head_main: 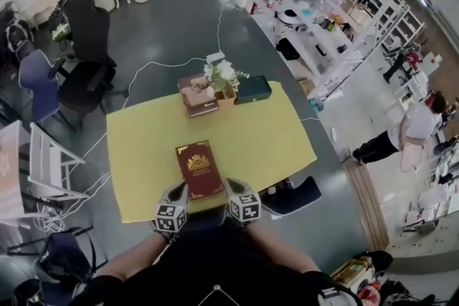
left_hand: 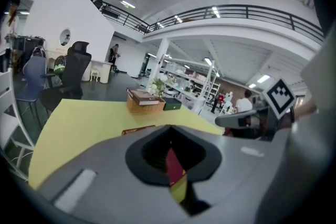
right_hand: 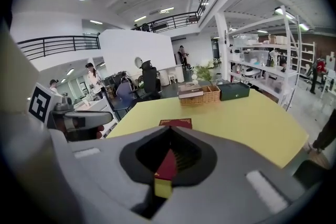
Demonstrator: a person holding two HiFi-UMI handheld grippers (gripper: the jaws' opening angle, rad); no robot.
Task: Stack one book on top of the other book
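Note:
A dark red book (head_main: pixel 199 168) with a gold crest lies flat on the yellow table (head_main: pixel 140 154), close to the near edge. A second, brownish book (head_main: pixel 196 92) rests on a wicker basket (right_hand: pixel 198 96) at the table's far side. My left gripper (head_main: pixel 179 191) sits at the red book's near left corner and my right gripper (head_main: pixel 229 188) at its near right corner. Both are shut, and I see nothing clamped between their jaws. In the left gripper view only a thin strip of the red book (left_hand: pixel 137 130) shows past the gripper (left_hand: pixel 174 166). The right gripper (right_hand: pixel 167 165) points at the red book (right_hand: pixel 176 123).
White flowers (head_main: pixel 223 74) and a dark green box (head_main: pixel 253 90) stand beside the basket. Office chairs (head_main: pixel 84 64) and a white folding chair (head_main: pixel 44 165) are left of the table, a dark seat (head_main: pixel 294 195) at its near right. A person (head_main: pixel 405 134) bends over at far right, near shelving.

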